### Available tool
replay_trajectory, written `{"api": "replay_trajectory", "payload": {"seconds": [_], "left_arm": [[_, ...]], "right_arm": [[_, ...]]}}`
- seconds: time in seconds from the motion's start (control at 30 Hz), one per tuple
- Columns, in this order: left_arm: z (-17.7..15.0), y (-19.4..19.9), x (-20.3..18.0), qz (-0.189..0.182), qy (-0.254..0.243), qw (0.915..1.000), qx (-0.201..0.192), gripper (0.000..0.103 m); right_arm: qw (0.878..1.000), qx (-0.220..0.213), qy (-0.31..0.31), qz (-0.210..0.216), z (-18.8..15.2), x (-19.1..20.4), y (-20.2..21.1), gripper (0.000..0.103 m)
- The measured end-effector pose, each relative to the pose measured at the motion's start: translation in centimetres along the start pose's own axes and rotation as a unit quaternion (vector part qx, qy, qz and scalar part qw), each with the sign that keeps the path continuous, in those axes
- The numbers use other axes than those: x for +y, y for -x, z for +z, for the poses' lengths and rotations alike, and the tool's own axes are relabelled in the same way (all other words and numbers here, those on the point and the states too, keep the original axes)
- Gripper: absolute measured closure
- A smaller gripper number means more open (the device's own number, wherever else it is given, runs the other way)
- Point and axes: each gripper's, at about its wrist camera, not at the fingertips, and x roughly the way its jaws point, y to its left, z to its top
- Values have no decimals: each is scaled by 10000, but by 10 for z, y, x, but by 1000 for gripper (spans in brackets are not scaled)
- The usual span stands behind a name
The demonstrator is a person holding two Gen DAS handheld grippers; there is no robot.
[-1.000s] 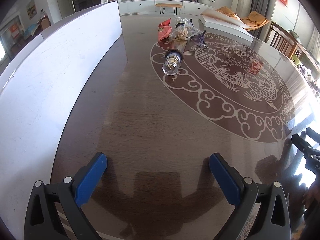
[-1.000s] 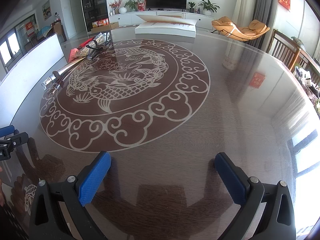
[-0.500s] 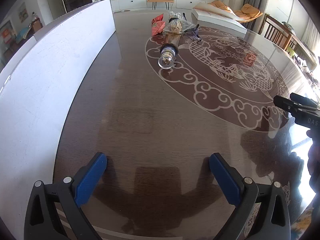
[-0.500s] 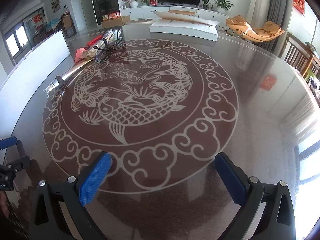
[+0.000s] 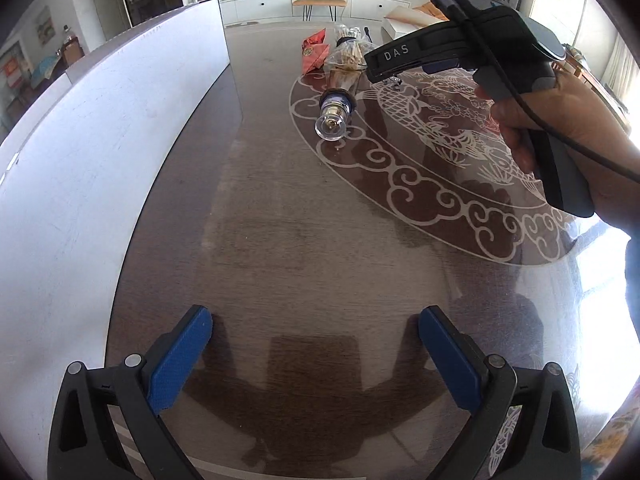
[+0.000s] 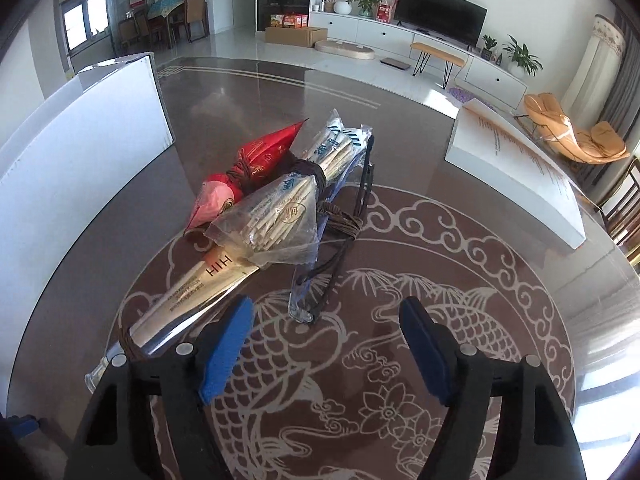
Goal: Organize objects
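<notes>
A pile of objects lies on the dark glass table (image 6: 460,264): a clear bottle (image 6: 192,292) on its side, a plastic bag of wooden sticks (image 6: 280,208), a red packet (image 6: 248,168) and a dark pair of glasses (image 6: 320,280). My right gripper (image 6: 326,344) is open, empty, just short of the glasses, left finger beside the bottle. My left gripper (image 5: 314,356) is open, empty, low over bare table, well short of the bottle (image 5: 336,108). The right gripper's body (image 5: 480,48) hangs over the pile in the left wrist view.
A white board (image 5: 80,152) stands along the table's left side. A white box (image 6: 516,168) lies at the far right of the table. The table carries a round fish pattern (image 6: 400,360). Chairs and living-room furniture stand beyond.
My right gripper has moved forward and left across the table to the pile, which now fills its view. My left gripper has advanced slightly. Both stayed open.
</notes>
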Motion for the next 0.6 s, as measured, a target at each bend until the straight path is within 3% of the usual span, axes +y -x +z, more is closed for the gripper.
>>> {"api": "replay_trajectory", "payload": {"seconds": [0.1, 0.17, 0.2, 0.4, 0.6], "left_arm": [[1, 0, 0, -7, -11, 10000, -2, 0], [1, 0, -1, -6, -11, 10000, -5, 0], [1, 0, -1, -4, -8, 10000, -12, 0], [2, 0, -1, 2, 5, 10000, -34, 0], [1, 0, 1, 9, 9, 10000, -41, 0]], "right_arm": [[9999, -8, -110, 100, 7, -2, -6, 46], [9993, -13, -243, 289, 7, -7, -8, 75], [9991, -37, -287, 317, 5, -10, -7, 77], [9977, -113, -453, 482, -20, -25, 9, 78], [9981, -95, -410, 450, -92, -44, 54, 78]]}}
